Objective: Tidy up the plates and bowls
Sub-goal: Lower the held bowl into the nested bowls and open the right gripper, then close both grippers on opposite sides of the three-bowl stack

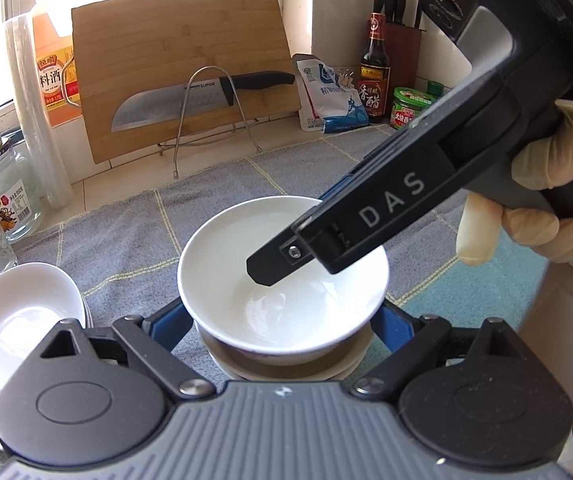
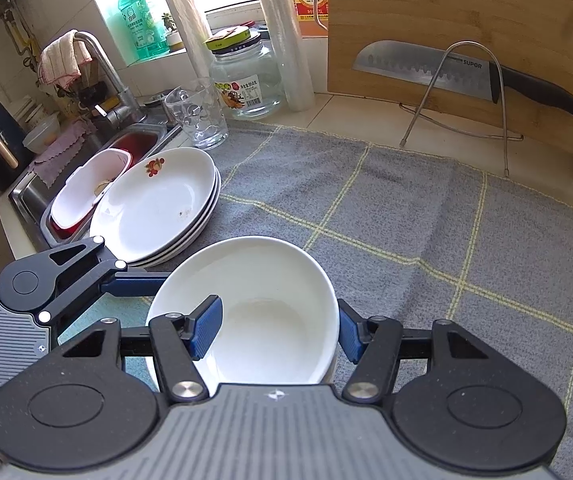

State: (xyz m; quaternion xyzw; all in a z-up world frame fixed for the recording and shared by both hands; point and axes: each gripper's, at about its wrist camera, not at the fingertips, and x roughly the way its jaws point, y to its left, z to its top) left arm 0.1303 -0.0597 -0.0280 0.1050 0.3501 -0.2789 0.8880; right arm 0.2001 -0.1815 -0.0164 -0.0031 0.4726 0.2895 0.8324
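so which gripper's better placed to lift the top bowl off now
Right. The right gripper has one finger inside the top bowl and one outside its wall. The left gripper brackets the lower bowl beneath.

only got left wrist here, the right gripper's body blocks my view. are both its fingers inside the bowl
Observer: No. On the right gripper, one pad is inside the white bowl, the other outside its rim, jaws wide apart.
Operator: whats left of the plate stack, its cut off for me
Observer: A sink holding a red-and-white tub, right beside the plate stack.
Operator: is my left gripper touching the bowl
Observer: Cannot tell. One left finger reaches the bowl's side, but the contact is hidden.
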